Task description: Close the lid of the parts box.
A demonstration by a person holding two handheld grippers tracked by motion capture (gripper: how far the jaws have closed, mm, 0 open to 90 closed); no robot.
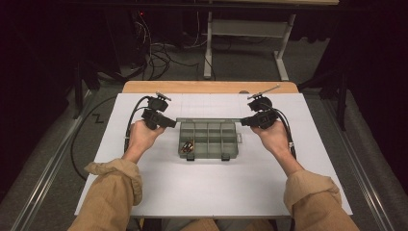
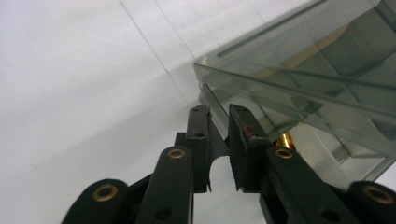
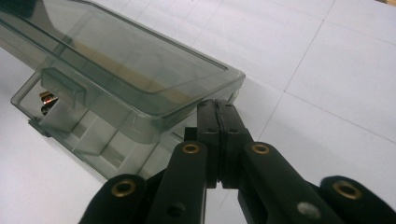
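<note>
A clear grey compartment box [image 1: 209,140] sits mid-mat with its lid [image 1: 209,119] raised along the far edge. My left gripper [image 1: 173,122] is at the lid's left corner. In the left gripper view the jaws [image 2: 218,112] stand a little apart, and the lid's [image 2: 299,60] corner fills the gap between them. My right gripper [image 1: 243,121] is at the right corner. Its jaws [image 3: 218,103] are pressed together on the rim of the tilted lid [image 3: 121,60]. Small brass pieces [image 1: 186,146] lie in the front left compartment, also as a brass glint [image 2: 285,140] and a brass piece [image 3: 46,99].
The box rests on a white gridded mat [image 1: 211,187] over a wooden table [image 1: 207,87]. Black cables [image 1: 129,125] trail from both grippers along the mat's sides. The box's two latches [image 1: 225,157] stick out toward the person.
</note>
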